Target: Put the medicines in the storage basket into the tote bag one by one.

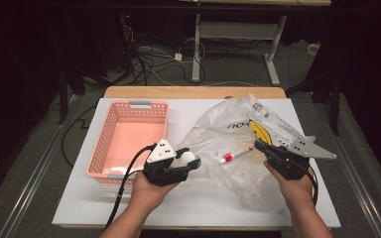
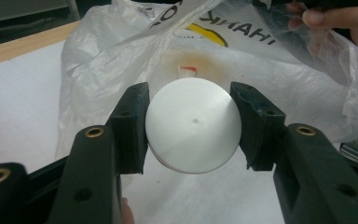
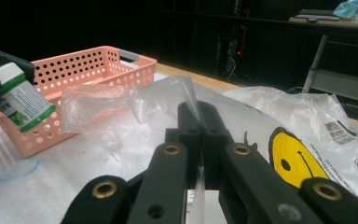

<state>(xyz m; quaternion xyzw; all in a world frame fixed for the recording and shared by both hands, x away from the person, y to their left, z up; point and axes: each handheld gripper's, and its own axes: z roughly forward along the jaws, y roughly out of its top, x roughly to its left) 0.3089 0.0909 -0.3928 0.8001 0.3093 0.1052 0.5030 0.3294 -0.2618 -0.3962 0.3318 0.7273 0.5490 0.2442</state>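
Left hand-held gripper [image 2: 192, 128] grasps bottle [image 2: 193, 125], out of bag [image 1: 238, 134]
Right hand-held gripper [image 3: 200, 123] pinches bag; basket [image 1: 129, 141] drop remains, tube [image 1: 232, 156] left inside

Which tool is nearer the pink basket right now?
Left. The left tool, shut on a white bottle, sits just beside the pink basket, by its near right corner. The right tool is across the table, pinching the plastic bag.
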